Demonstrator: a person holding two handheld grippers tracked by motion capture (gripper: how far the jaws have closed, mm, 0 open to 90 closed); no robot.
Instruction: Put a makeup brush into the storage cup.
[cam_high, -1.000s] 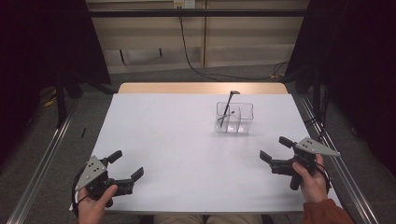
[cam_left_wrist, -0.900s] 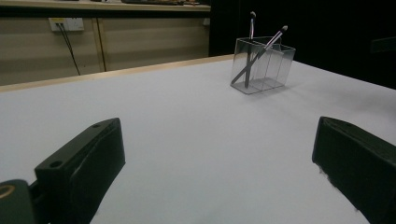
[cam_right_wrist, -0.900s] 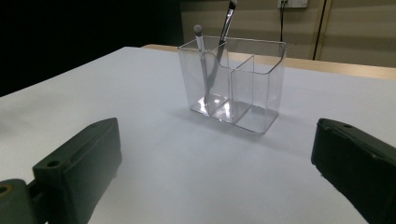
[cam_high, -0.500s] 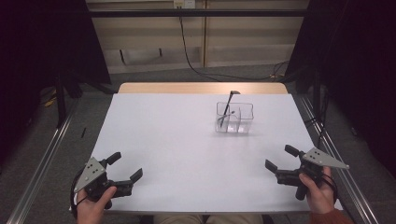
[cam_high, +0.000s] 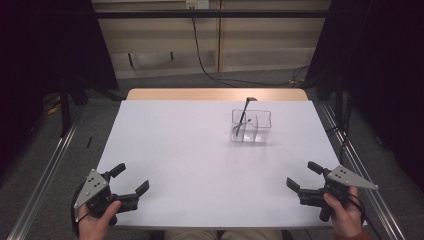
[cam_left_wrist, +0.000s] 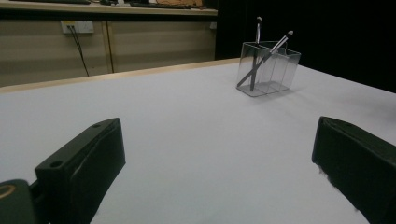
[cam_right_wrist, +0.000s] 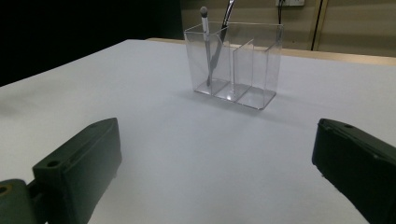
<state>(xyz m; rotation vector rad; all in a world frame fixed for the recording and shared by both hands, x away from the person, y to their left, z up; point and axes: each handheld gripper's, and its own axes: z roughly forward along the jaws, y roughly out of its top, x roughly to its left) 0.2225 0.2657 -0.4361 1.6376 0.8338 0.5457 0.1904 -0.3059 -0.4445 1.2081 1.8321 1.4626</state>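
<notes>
So a white-covered table (cam_high: 200, 165) is seen from above, with a clear plastic organizer (cam_high: 251, 126) parked toward the far right part of it, well back from the near edge. It's split by thin walls into compartments; three can be counted in the right gripper view (cam_right_wrist: 236, 63). Two slim tools are stood in one end compartment, the one on the left as seen from the near edge: a thin metal-handled brush (cam_right_wrist: 206, 39) with a small rounded tip, and a darker stick (cam_right_wrist: 226, 16) leaned across it so the pair cross each other. The same crossing is picked up in the left gripper view (cam_left_wrist: 268, 49), where the organizer (cam_left_wrist: 271, 70) is seen off toward the far right corner. The other compartments look bare.

The left hand-held gripper (cam_high: 129, 181) is held by a hand (cam_high: 95, 222) at the near left corner, jaws spread wide apart with nothing between them, just bare table. The right hand-held gripper (cam_high: 303, 175) is held by the other hand (cam_high: 342, 217) at the near right corner, jaws likewise spread wide and gripping nothing. Both are kept well apart from the organizer, and both are aimed roughly toward it. A black cable (cam_high: 205, 55) is seen hanging down the wall behind the far edge.
</notes>
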